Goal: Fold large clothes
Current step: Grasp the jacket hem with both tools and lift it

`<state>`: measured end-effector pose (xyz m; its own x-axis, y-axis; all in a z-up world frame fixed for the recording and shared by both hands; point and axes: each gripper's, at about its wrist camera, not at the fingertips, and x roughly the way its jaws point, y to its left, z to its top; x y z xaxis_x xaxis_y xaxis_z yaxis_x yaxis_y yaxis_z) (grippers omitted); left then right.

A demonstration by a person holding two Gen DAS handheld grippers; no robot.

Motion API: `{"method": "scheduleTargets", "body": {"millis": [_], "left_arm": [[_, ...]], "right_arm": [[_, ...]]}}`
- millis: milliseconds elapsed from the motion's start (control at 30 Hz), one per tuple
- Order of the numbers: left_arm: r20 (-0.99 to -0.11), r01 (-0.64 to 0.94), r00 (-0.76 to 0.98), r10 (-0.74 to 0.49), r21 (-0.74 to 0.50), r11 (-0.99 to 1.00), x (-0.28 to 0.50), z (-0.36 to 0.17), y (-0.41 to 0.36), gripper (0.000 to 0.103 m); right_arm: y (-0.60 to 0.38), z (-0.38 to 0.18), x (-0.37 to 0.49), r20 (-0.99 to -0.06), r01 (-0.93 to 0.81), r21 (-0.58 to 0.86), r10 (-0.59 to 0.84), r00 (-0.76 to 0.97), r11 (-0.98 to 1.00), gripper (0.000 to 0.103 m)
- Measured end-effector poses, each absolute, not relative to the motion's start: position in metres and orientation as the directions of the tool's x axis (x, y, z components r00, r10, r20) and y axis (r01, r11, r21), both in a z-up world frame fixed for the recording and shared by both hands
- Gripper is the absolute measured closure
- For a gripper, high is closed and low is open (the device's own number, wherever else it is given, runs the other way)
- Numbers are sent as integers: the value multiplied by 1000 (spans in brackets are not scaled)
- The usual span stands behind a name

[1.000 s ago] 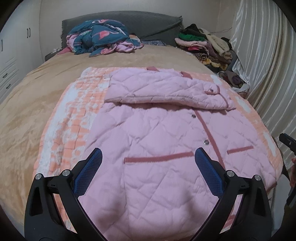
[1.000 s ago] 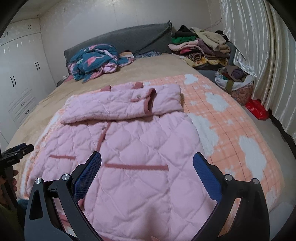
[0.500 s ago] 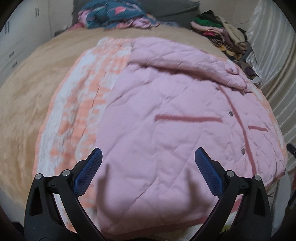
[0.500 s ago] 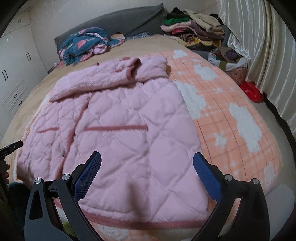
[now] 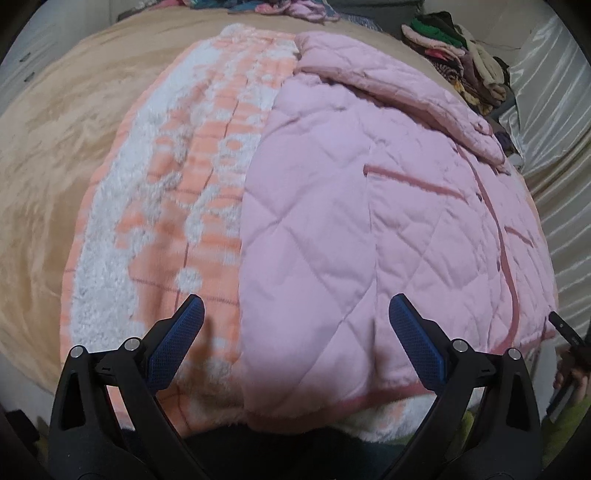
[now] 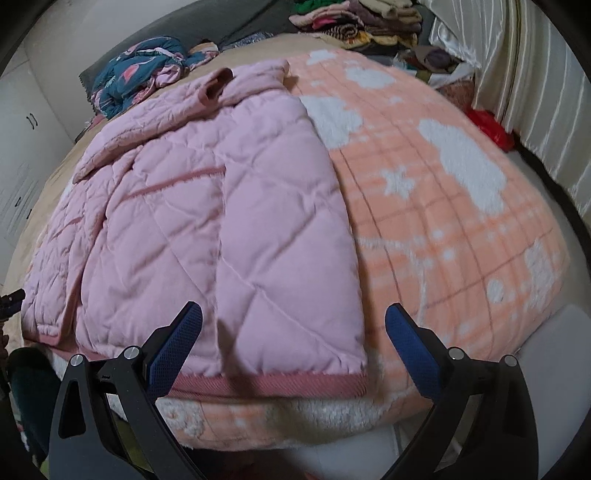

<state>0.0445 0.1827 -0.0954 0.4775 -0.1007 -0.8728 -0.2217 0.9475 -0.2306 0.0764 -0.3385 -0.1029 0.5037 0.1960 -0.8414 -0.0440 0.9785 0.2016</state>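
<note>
A pink quilted jacket lies flat on an orange and white blanket, its sleeves folded across the top. My left gripper is open and empty, just above the jacket's near left hem corner. In the right wrist view the jacket shows its darker pink hem band at the blanket's near edge. My right gripper is open and empty, just above the near right hem corner.
The blanket covers a tan bed. A blue patterned garment heap lies by the grey headboard. Stacked clothes sit at the far right, with a red bag and pale curtains beside the bed.
Both grippers have dropped low and moved towards the jacket's near hem corners, left to the left corner, right to the right. Both stayed open. The jacket has not moved.
</note>
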Motion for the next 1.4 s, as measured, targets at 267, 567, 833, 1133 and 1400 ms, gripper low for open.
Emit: {"method": "scheduleTargets", "body": {"millis": [267,567,833,1133,1400], "left_arm": [[-909,-182,348,-228,-304,935,46,-117,178,9],[-947,-100,268,-177,-210,973,60,-125,150,17],[-909,-52,378,-175,-210,976,58,-104,144,86],[-790,9,550,-271,-318,948,46,-30,153,96],[-667,42,677,-313,-389,920,45,27,158,96]], "right_arm": [[-343,-122,64,-833,-30,310,287,474,950,6],[-342,-99,56,-765,-109,398,395,508,911,84],[-346,-47,70,-645,-184,475,482,593,861,93],[-335,32,58,-479,-318,443,522,706,838,95],[-347,69,53,-383,-331,470,527,758,818,95]]}}
